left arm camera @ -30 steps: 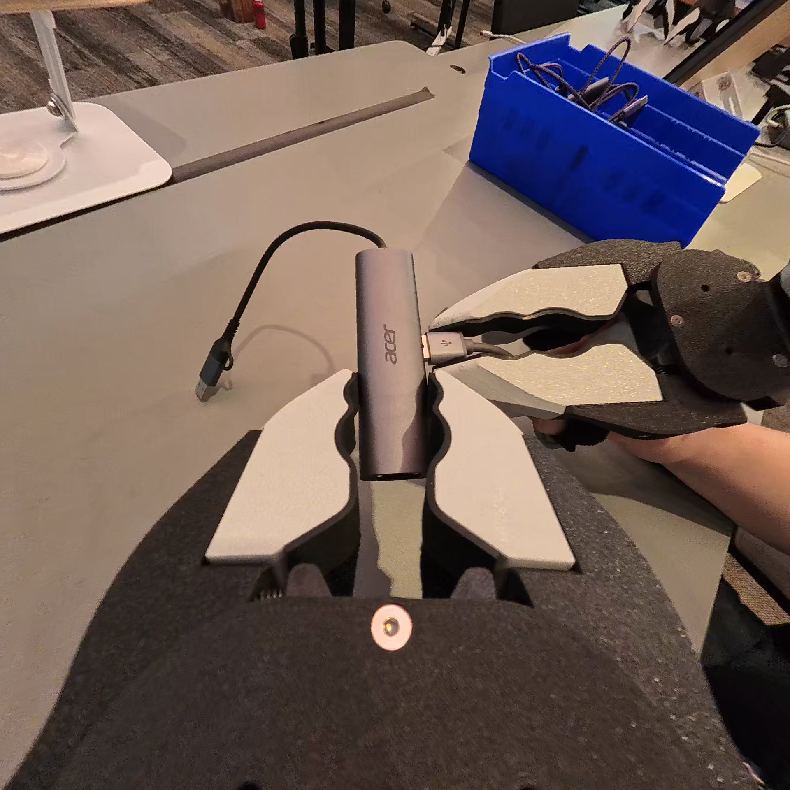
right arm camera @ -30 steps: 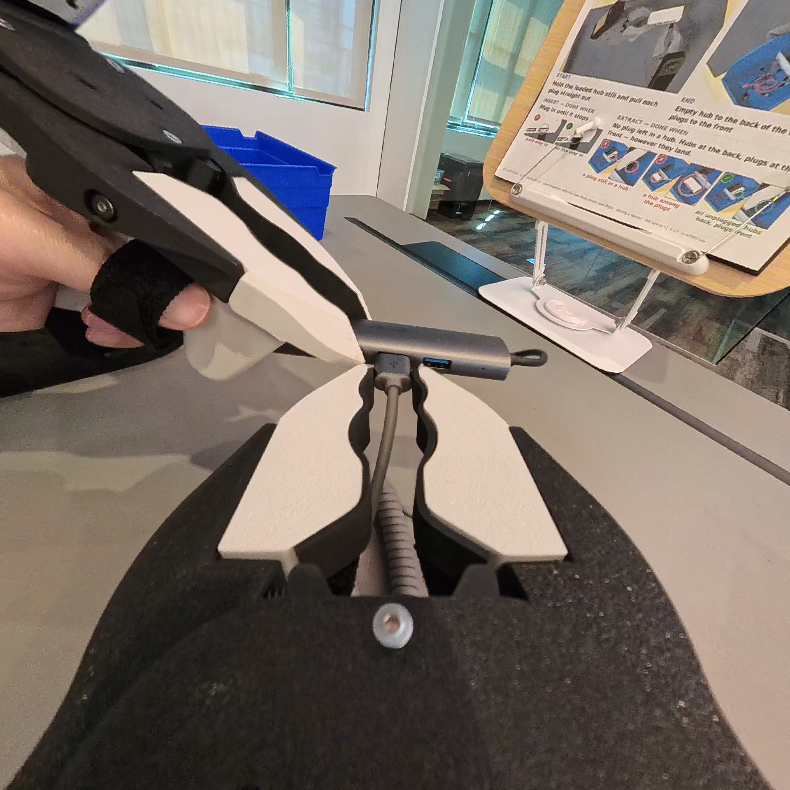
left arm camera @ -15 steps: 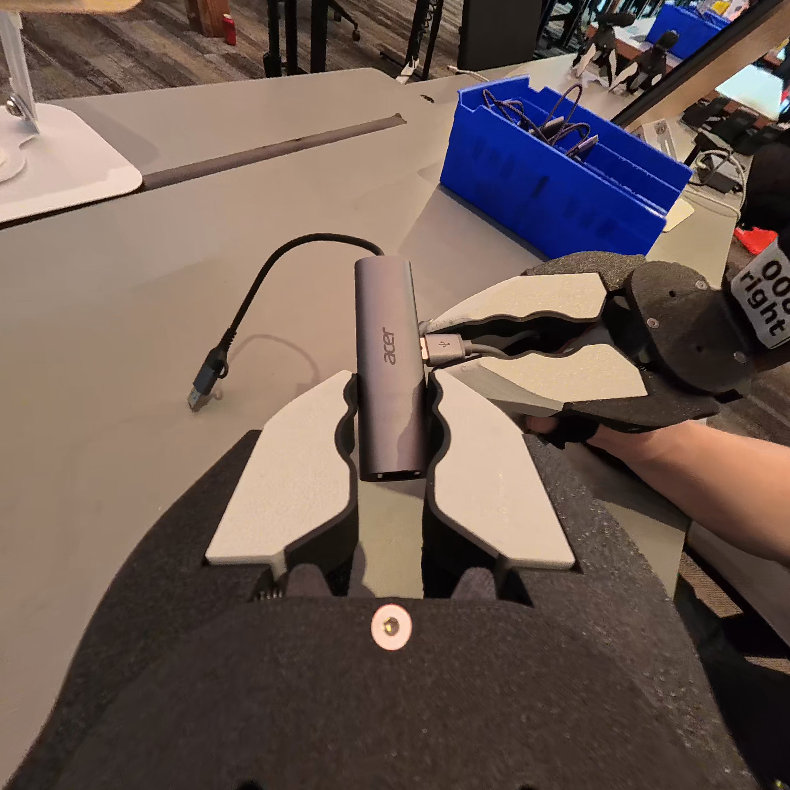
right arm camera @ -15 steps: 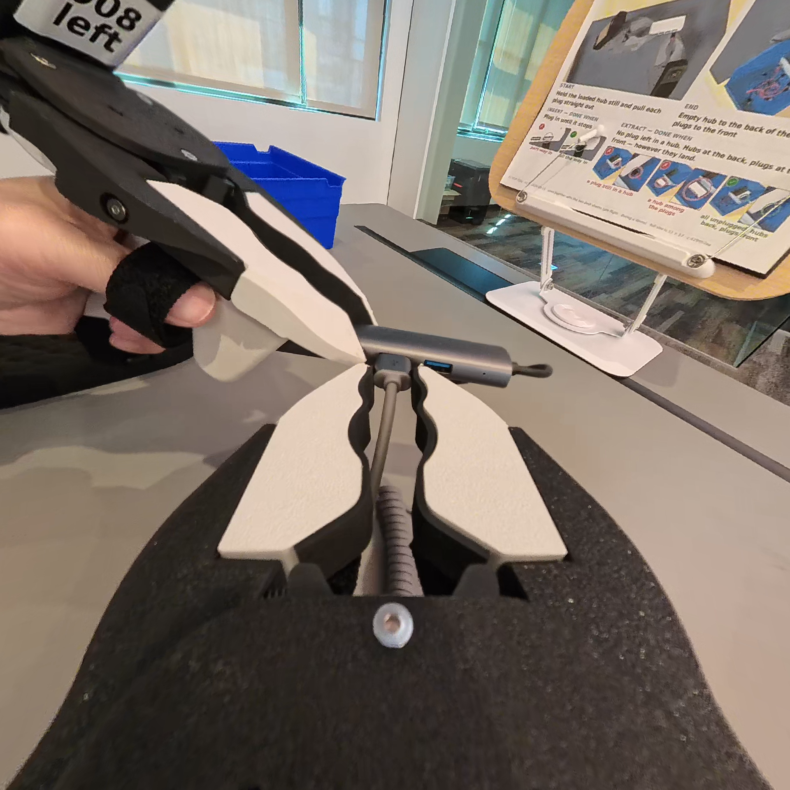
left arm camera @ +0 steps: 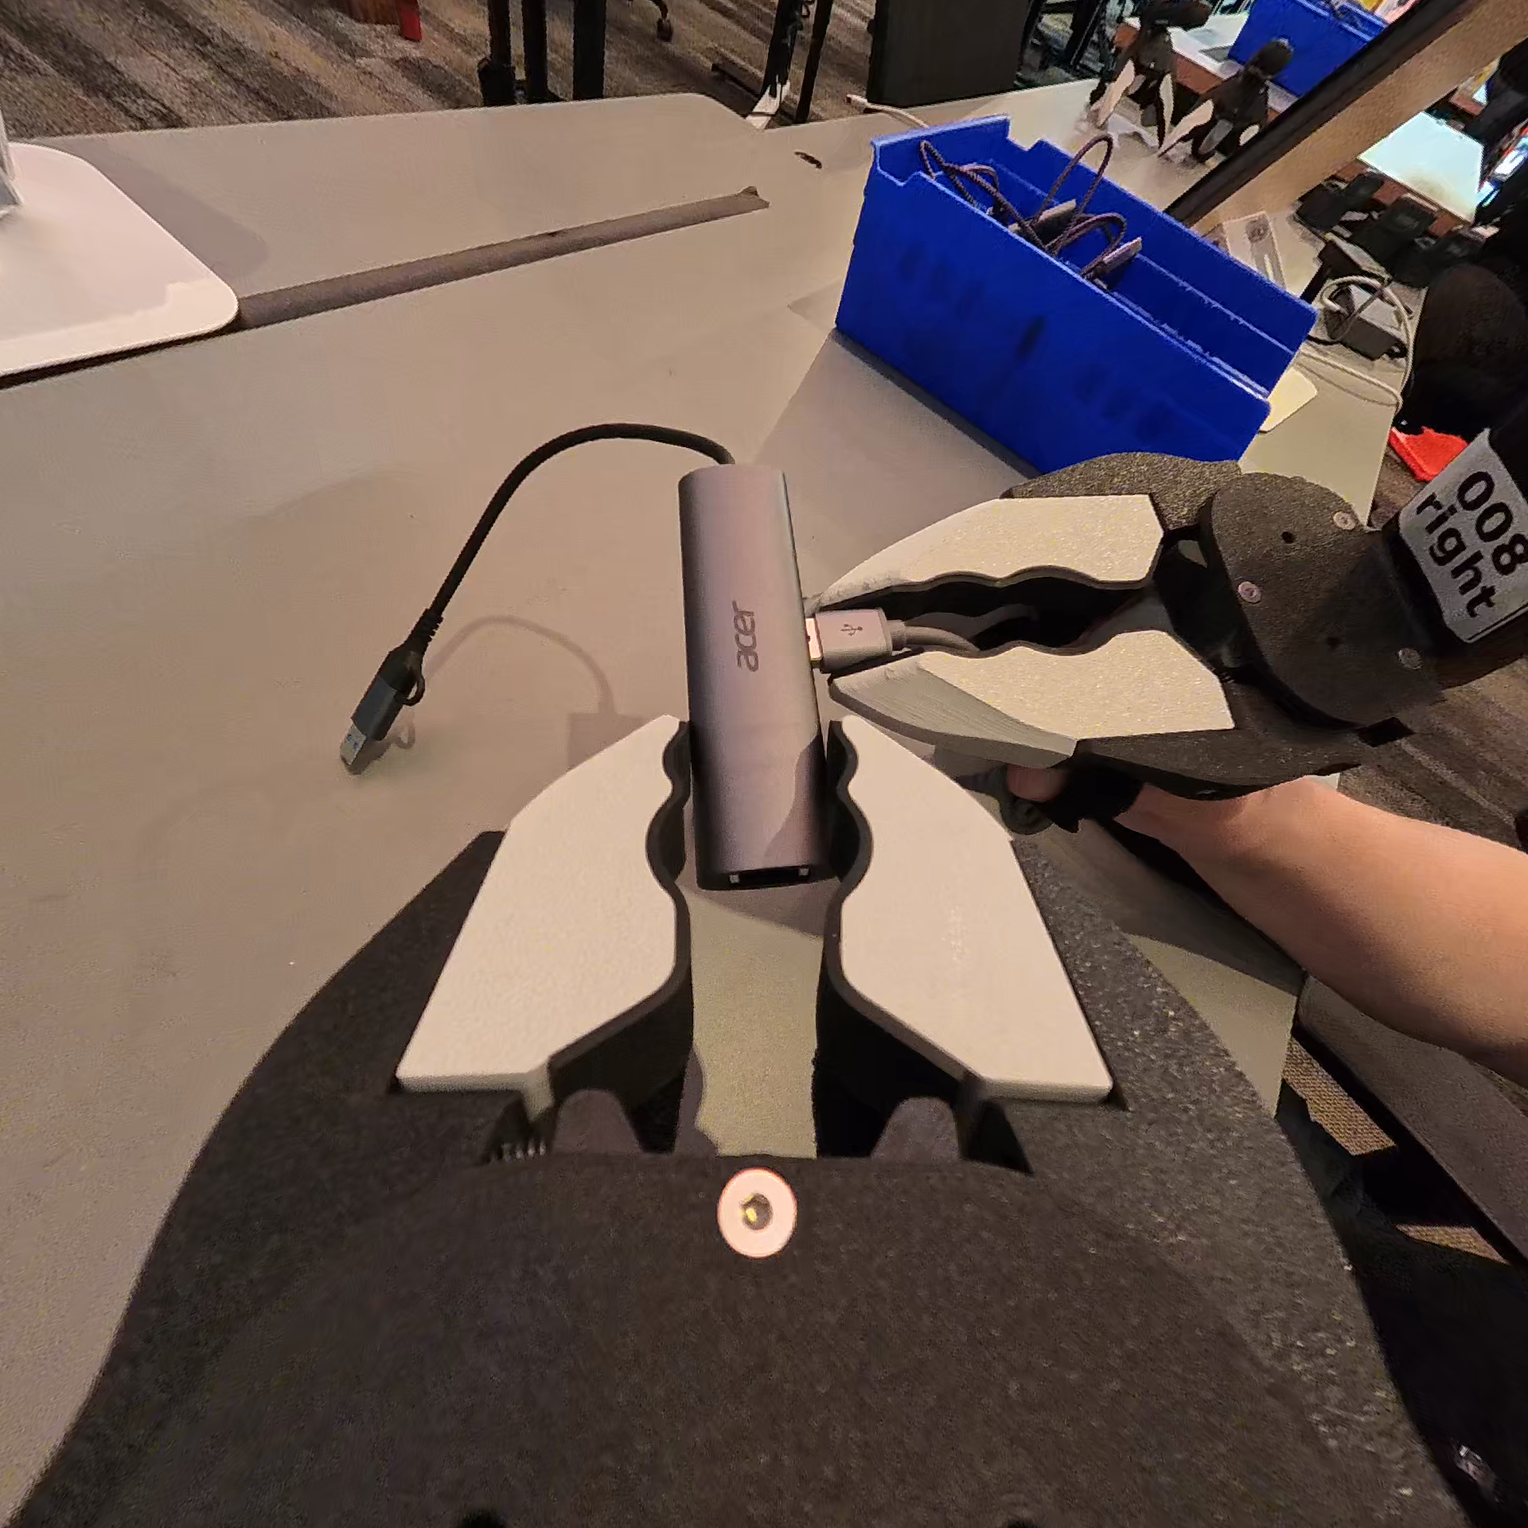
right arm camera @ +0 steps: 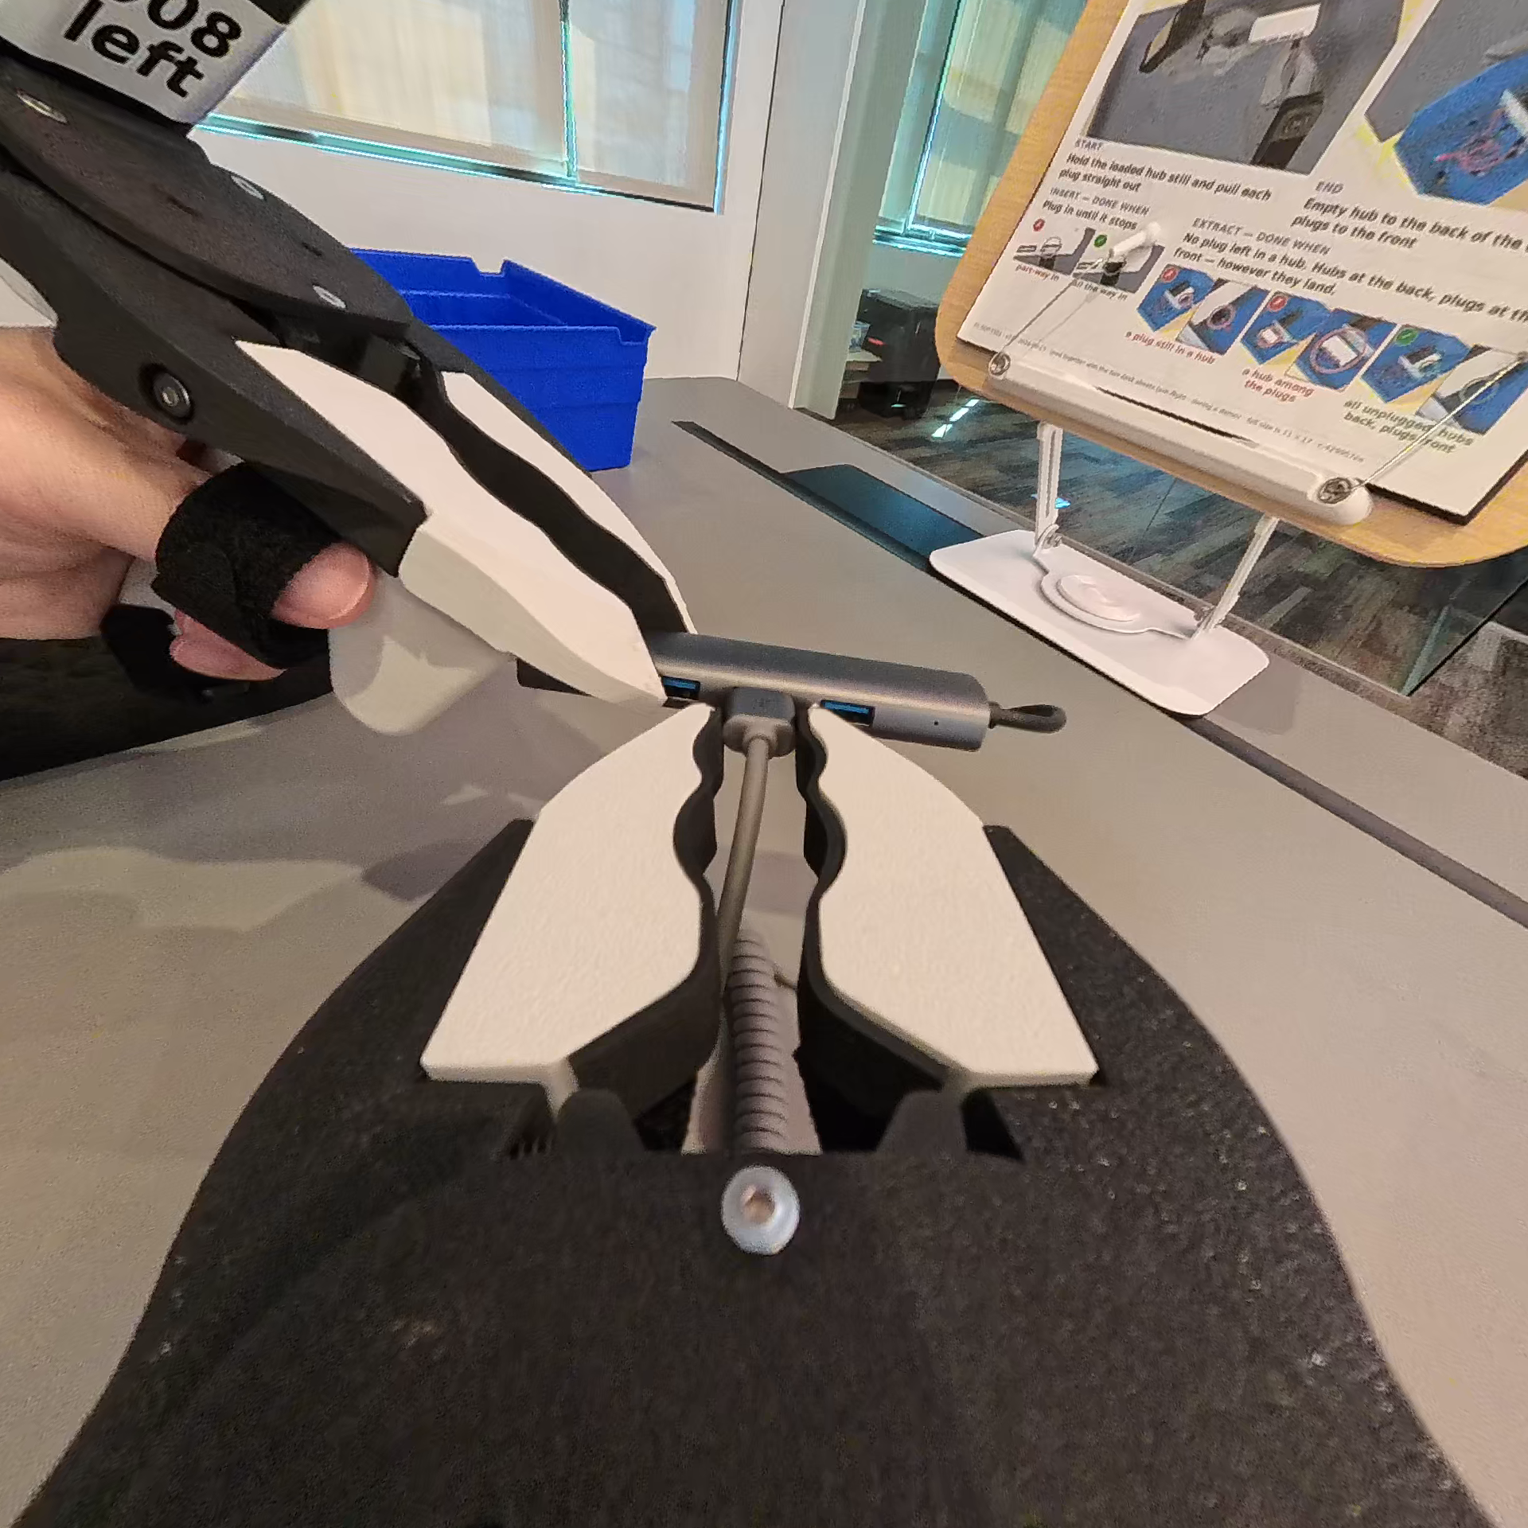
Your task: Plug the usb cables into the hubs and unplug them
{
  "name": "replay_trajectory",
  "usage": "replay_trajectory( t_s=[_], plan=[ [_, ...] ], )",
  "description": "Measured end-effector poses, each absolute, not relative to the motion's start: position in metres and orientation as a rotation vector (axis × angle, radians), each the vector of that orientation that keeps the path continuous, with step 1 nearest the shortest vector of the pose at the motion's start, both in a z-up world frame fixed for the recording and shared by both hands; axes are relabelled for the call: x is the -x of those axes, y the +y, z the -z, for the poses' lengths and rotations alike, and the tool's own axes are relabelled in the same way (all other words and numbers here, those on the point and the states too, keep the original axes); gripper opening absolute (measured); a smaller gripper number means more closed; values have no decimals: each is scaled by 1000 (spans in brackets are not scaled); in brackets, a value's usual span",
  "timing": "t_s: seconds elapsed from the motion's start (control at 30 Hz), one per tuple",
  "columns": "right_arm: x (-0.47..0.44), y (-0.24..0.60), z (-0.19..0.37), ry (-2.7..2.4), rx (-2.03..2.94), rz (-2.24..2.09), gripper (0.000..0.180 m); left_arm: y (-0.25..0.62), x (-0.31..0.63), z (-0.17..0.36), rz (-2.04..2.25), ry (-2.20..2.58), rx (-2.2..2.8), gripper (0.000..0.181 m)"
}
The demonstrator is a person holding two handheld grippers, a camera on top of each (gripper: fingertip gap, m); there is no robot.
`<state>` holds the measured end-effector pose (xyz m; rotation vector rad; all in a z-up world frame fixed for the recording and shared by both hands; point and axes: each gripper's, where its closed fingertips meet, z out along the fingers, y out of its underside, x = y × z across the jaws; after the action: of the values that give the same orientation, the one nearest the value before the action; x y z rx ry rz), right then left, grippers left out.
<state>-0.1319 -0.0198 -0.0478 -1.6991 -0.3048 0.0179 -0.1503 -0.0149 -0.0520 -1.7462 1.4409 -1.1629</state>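
A grey USB hub (left arm camera: pixel 744 637) is held above the grey table, its near end clamped between the fingers of my left gripper (left arm camera: pixel 756 744), which is shut on it. The hub's own black cable (left arm camera: pixel 488 546) curves left to a loose plug (left arm camera: pixel 376 719) resting on the table. My right gripper (left arm camera: pixel 827 653) comes in from the right and is shut on a grey USB plug (left arm camera: pixel 852 641) seated in the hub's right side. In the right wrist view the gripper (right arm camera: pixel 756 728) holds the plug (right arm camera: pixel 756 711) with its cable (right arm camera: pixel 740 852) between the fingers, against the hub (right arm camera: pixel 835 670).
A blue bin (left arm camera: pixel 1067 331) with several purple cables stands at the back right; it also shows in the right wrist view (right arm camera: pixel 529 331). A white stand base (left arm camera: pixel 91 265) sits at the far left, carrying an instruction board (right arm camera: pixel 1290 248). A dark seam (left arm camera: pixel 496 256) crosses the table. Both grippers' tips are close together, under 4 cm apart.
Both grippers have lifted and shifted slightly with the hub and plug. The plug stays seated in the hub; a sliver of its metal shows at the port.
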Motion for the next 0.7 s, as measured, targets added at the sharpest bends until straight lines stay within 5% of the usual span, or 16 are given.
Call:
replay_trajectory(
  t_s=[0.7],
  plan=[
    [128, -23, 47, -295, 1709, -55, 16, -19, 146, 53, 1070, 1435, 1695, 31]
  ],
)
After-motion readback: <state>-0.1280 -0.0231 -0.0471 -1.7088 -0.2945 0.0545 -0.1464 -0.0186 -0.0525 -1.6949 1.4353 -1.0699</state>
